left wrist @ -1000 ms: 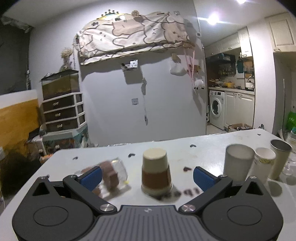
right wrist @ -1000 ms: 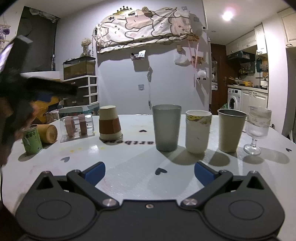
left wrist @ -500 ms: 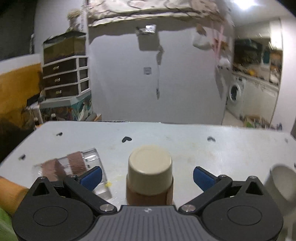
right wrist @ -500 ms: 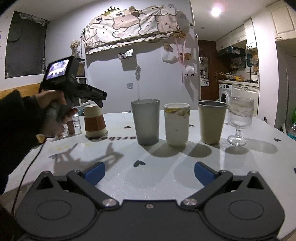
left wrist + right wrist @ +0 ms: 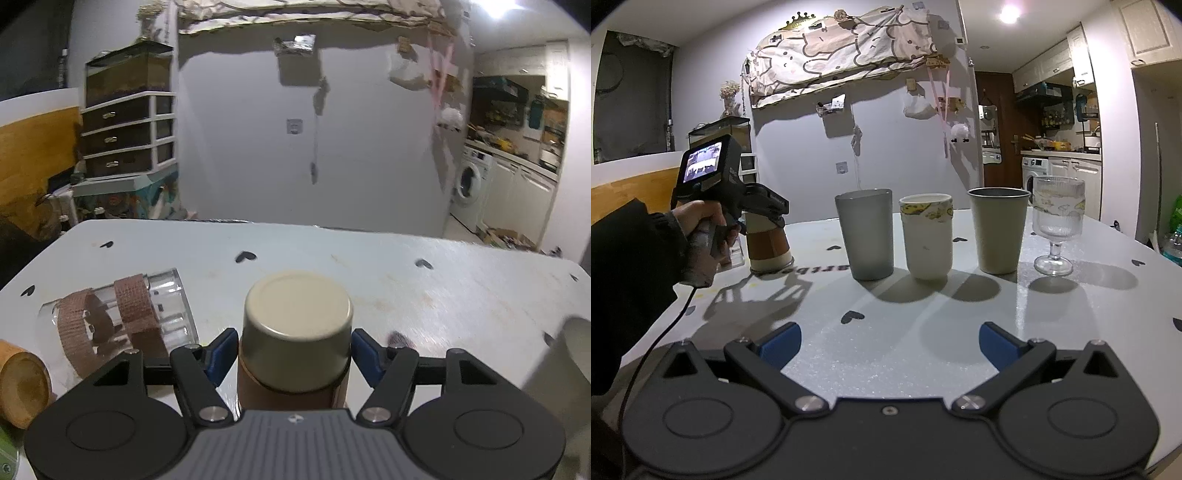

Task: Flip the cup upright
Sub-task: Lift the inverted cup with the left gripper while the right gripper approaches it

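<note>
A cream paper cup with a brown sleeve [image 5: 295, 332] stands upside down on the white table [image 5: 406, 288]. My left gripper [image 5: 293, 354] has its blue pads against both sides of the cup's upper part, shut on it. In the right wrist view the same cup [image 5: 768, 243] stands on the table at the left with the hand-held left gripper [image 5: 764, 206] around its top. My right gripper [image 5: 888, 341] is open and empty, low over the near table.
A clear glass with brown bands [image 5: 122, 317] lies on its side left of the cup, next to a wooden cup [image 5: 22, 384]. A grey tumbler [image 5: 866, 232], a white paper cup [image 5: 927, 236], a metal cup [image 5: 999, 229] and a stemmed glass [image 5: 1058, 225] stand upright in a row.
My left gripper has moved forward around the upside-down cup and closed its pads on it. The right gripper has barely moved.
</note>
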